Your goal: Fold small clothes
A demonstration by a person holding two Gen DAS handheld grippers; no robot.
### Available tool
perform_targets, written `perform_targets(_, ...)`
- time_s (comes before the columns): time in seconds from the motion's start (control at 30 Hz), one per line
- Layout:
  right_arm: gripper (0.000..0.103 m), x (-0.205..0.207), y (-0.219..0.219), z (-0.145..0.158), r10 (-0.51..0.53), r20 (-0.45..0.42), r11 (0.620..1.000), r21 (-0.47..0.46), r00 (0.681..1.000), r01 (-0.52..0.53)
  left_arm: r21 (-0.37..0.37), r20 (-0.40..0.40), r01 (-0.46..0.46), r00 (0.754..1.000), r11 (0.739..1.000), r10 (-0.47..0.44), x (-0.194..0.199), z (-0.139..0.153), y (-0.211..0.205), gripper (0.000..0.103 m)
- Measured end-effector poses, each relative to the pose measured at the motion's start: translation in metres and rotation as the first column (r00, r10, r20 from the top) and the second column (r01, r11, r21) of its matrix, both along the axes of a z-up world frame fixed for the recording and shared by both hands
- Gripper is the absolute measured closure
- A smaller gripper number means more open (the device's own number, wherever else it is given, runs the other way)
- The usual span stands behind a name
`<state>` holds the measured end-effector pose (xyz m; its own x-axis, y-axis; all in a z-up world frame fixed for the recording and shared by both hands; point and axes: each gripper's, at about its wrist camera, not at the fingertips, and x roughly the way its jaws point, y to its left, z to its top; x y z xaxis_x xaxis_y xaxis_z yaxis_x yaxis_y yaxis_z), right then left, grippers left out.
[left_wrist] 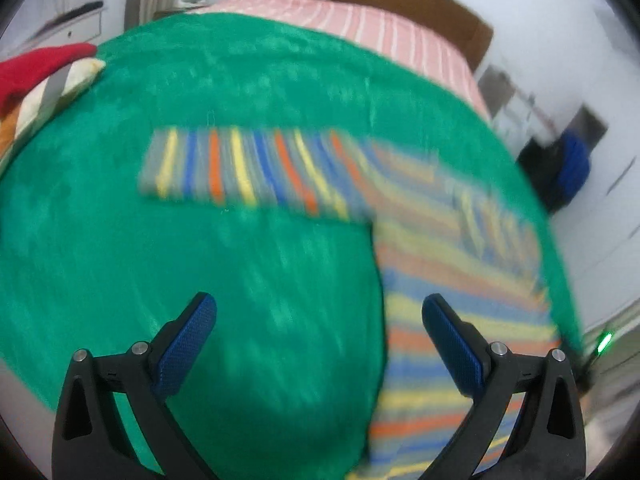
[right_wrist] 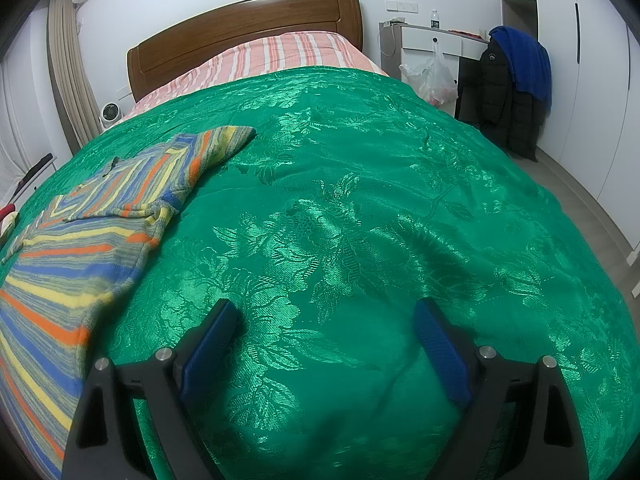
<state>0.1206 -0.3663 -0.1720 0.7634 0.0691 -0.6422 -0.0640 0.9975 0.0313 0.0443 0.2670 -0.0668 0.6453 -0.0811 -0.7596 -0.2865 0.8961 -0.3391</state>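
Observation:
A small striped sweater [left_wrist: 440,280] in grey, blue, orange and yellow lies flat on the green bedspread [left_wrist: 200,240]. In the left wrist view its one sleeve [left_wrist: 240,168] stretches out to the left and the view is blurred. My left gripper [left_wrist: 320,312] is open and empty above the spread, its right finger over the sweater's body. In the right wrist view the sweater [right_wrist: 80,240] lies at the left with a sleeve folded across it. My right gripper [right_wrist: 324,316] is open and empty over bare bedspread [right_wrist: 360,200], to the right of the sweater.
A red garment [left_wrist: 36,68] and a folded striped cloth [left_wrist: 52,96] lie at the spread's left edge. A pink striped sheet [right_wrist: 280,56] and wooden headboard [right_wrist: 248,24] are at the far end. A chair with dark jackets [right_wrist: 512,84] stands by the desk on the right.

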Motion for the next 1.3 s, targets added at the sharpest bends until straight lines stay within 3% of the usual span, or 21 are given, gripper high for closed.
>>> perform_targets(0.1, 0.013, -0.001, 0.0, -0.001, -0.003, 0.0, 1.0, -0.009, 1.0, 0.003, -0.035, 0.018, -0.101, 0.995, 0.994, 0.102, 0.028, 0.021, 0.067, 0.0)
perform_targets(0.23, 0.013, -0.001, -0.001, 0.0, -0.004, 0.002, 1.0, -0.012, 1.0, 0.004, -0.086, -0.056, -0.208, 0.977, 0.974, 0.204, 0.062, 0.005, 0.133, 0.001)
perform_targets(0.37, 0.013, -0.002, -0.001, 0.0, -0.004, 0.001, 1.0, -0.015, 1.0, 0.004, -0.067, -0.168, -0.266, 0.953, 0.962, 0.252, 0.086, -0.04, 0.153, 0.005)
perform_targets(0.47, 0.013, -0.002, -0.001, 0.0, -0.005, 0.0, 1.0, -0.02, 1.0, 0.005, -0.026, -0.245, -0.288, 0.93, 0.957, 0.273, 0.099, -0.074, 0.154, 0.024)
perform_targets(0.53, 0.013, -0.002, 0.0, 0.0, -0.006, -0.001, 1.0, -0.026, 1.0, 0.006, 0.022, -0.262, -0.283, 0.924, 0.959, 0.278, 0.105, -0.086, 0.151, 0.03)
perform_targets(0.57, 0.013, -0.002, -0.001, 0.0, -0.006, -0.002, 1.0, -0.028, 1.0, 0.006, 0.07, -0.249, -0.272, 0.927, 0.96, 0.281, 0.108, -0.086, 0.147, 0.045)
perform_targets(0.6, 0.013, -0.002, -0.001, -0.001, -0.007, -0.001, 1.0, -0.03, 1.0, 0.007, 0.109, -0.239, -0.245, 0.934, 0.963, 0.264, 0.112, -0.085, 0.142, 0.093)
perform_targets(0.67, 0.013, -0.002, -0.001, -0.001, -0.007, -0.001, 1.0, -0.03, 1.0, 0.007, 0.113, -0.254, -0.194, 0.943, 0.974, 0.217, 0.121, -0.08, 0.134, 0.101)
perform_targets(0.8, 0.013, -0.001, -0.002, -0.001, -0.007, 0.0, 1.0, -0.031, 1.0, 0.007, 0.201, -0.16, -0.034, 0.985, 0.979, 0.067, 0.139, -0.016, 0.087, 0.102)
perform_targets(0.9, 0.013, 0.0, -0.002, -0.001, -0.007, 0.001, 0.999, -0.031, 1.0, 0.007, 0.23, -0.088, 0.129, 0.99, 0.965, -0.112, 0.152, 0.038, 0.026, 0.102)
perform_targets(0.97, 0.013, 0.0, -0.004, -0.001, -0.007, 0.002, 0.999, -0.032, 1.0, 0.007, 0.238, -0.052, 0.233, 0.972, 0.943, -0.227, 0.161, 0.064, -0.017, 0.102)
perform_targets(1.07, 0.013, 0.0, -0.004, -0.001, -0.006, 0.001, 0.999, -0.031, 1.0, 0.006, 0.247, -0.021, 0.371, 0.926, 0.895, -0.378, 0.173, 0.084, -0.086, 0.101)
perform_targets(1.2, 0.013, -0.001, -0.002, -0.001, -0.006, 0.001, 0.999, -0.032, 1.0, 0.006, 0.245, -0.042, 0.499, 0.862, 0.832, -0.505, 0.191, 0.064, -0.169, 0.099)
perform_targets(1.23, 0.013, -0.001, -0.002, 0.0, -0.006, 0.002, 0.999, -0.032, 1.0, 0.006, 0.24, -0.064, 0.521, 0.851, 0.819, -0.522, 0.195, 0.051, -0.189, 0.096)
perform_targets(1.27, 0.013, -0.001, -0.003, -0.001, -0.006, 0.002, 0.999, -0.031, 1.0, 0.006, 0.23, -0.086, 0.531, 0.846, 0.815, -0.527, 0.198, 0.041, -0.203, 0.08)
perform_targets(1.3, 0.013, -0.001, -0.003, 0.0, -0.006, 0.002, 0.999, -0.031, 1.0, 0.006, 0.211, -0.111, 0.538, 0.843, 0.816, -0.527, 0.203, 0.027, -0.216, 0.055)
